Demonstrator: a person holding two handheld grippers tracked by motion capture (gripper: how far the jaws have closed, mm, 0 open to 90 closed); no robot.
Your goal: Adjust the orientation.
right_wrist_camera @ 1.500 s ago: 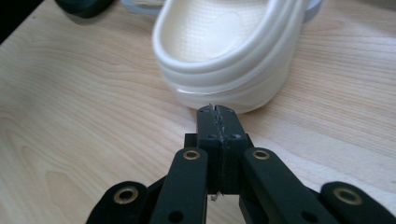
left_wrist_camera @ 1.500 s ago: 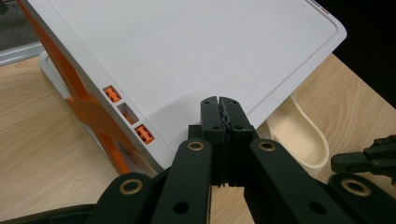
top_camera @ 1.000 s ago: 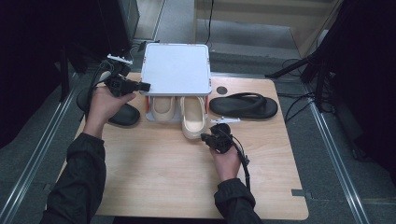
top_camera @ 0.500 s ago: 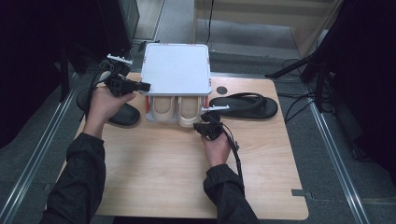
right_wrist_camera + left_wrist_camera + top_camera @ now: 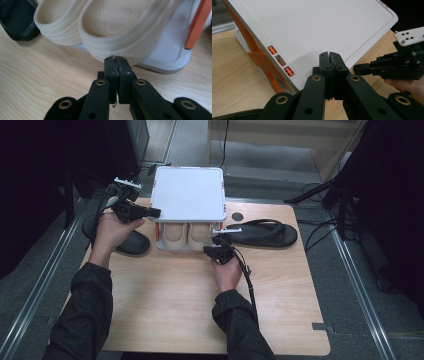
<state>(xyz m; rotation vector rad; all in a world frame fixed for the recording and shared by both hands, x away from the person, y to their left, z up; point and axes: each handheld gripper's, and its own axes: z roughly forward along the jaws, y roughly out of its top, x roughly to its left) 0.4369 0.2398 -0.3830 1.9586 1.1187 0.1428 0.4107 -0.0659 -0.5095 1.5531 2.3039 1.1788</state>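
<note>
The right hand-held gripper (image 5: 115,58) is closed on nothing, its tips touching, or all but touching, the heel of the nearer cream slipper (image 5: 130,30). That slipper sits just ahead of the jaws on the lower tier of the white shoe rack (image 5: 189,192), beside its twin (image 5: 58,22), heels poking out towards the person. The left hand-held gripper (image 5: 329,56) is closed too, also empty, with the rack's white top panel straight in front of its tips and the rack's orange side brace (image 5: 259,56) off to its left.

The likely step is nudging the slipper deeper into the rack — and that is where trouble could come. A push off the heel's centre would probably swing the slipper askew against its neighbour. The soft heel rim may buckle so that the closed tips slide off or under it. If the left hand-held gripper is not bracing it, the light rack could slide along the worktop (image 5: 175,310) away from both.
</note>
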